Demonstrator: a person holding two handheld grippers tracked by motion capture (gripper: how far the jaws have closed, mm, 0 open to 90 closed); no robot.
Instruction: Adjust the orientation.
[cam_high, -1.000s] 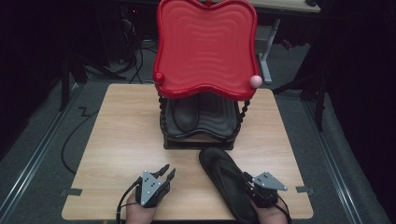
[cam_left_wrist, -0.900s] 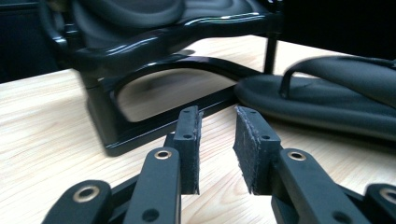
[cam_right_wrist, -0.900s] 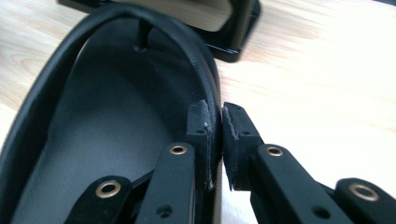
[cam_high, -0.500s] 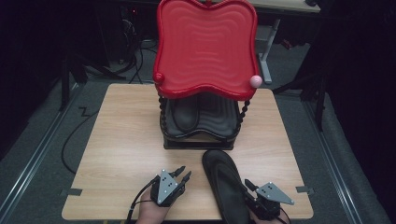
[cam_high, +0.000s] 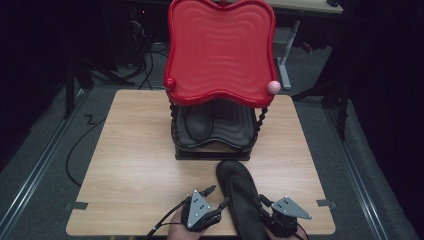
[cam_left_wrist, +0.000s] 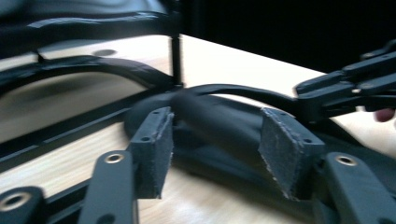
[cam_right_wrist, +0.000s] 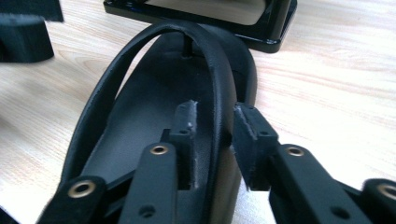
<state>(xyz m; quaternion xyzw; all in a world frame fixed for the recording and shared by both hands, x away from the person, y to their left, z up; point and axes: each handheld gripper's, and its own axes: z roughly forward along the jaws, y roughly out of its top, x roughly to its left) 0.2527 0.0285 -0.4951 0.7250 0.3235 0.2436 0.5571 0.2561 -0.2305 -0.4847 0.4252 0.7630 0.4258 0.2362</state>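
Observation:
A black flip-flop sandal (cam_high: 239, 187) lies on the table's front edge, toe toward the rack. My left gripper (cam_high: 219, 196) is just left of it. Its jaws have just been opening and now stand wide, with the sandal's thick strap (cam_left_wrist: 212, 119) beyond the pads (cam_left_wrist: 154, 149) and untouched. My right gripper (cam_high: 262, 202) reaches in from the sandal's right side. Its pads flank the thin strap (cam_right_wrist: 217, 88) with a sliver of room on each side, after easing apart a little. A second sandal (cam_high: 199, 122) rests on the rack's lower black tray.
A two-tier rack stands at mid-table, its red wavy top tray (cam_high: 220, 50) tilted up above the black lower tray (cam_high: 235, 130). Its black base (cam_right_wrist: 261, 37) is right in front of the sandal's toe. Bare wood (cam_high: 130, 150) spreads to the left.
My left gripper has slid right, up against the sandal's left side, and its jaws have spread. The right gripper and the sandal have barely shifted.

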